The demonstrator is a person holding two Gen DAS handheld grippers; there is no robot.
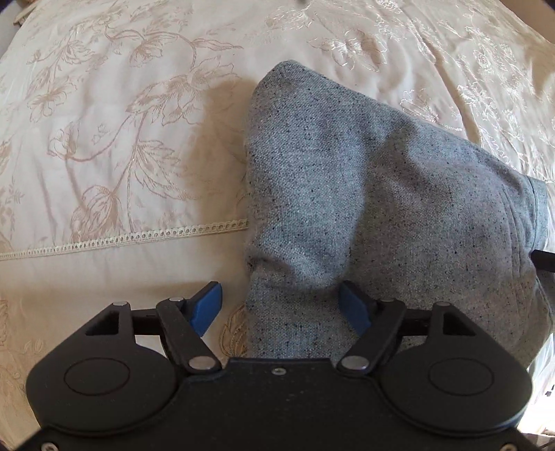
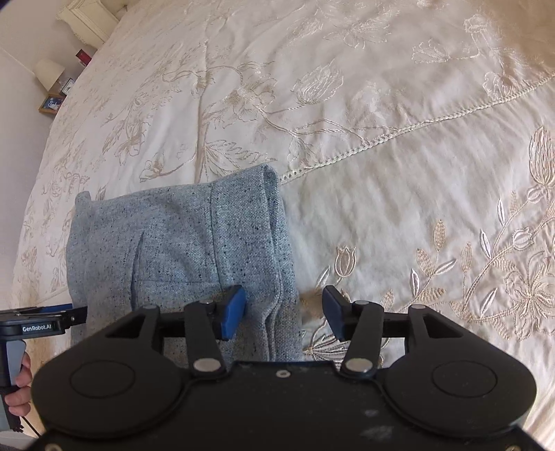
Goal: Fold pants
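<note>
The pants [image 1: 381, 208] are grey-blue speckled fabric, folded into a compact stack on the cream embroidered bedspread [image 1: 104, 138]. My left gripper [image 1: 282, 308] is open over the stack's near left edge, with its right finger against the cloth and its left finger over bare bedspread. In the right wrist view the pants [image 2: 173, 249] lie at lower left, their hemmed edge to the right. My right gripper [image 2: 284, 312] is open and straddles the stack's right edge, one finger over cloth, one over the bedspread [image 2: 381, 173]. The left gripper [image 2: 45, 322] shows at the far left.
The bedspread has a lace seam [image 1: 121, 239] running across it. A nightstand with a lamp [image 2: 48, 73] and small items stands beyond the bed's far left corner. A white furniture piece [image 2: 90, 20] is at top left.
</note>
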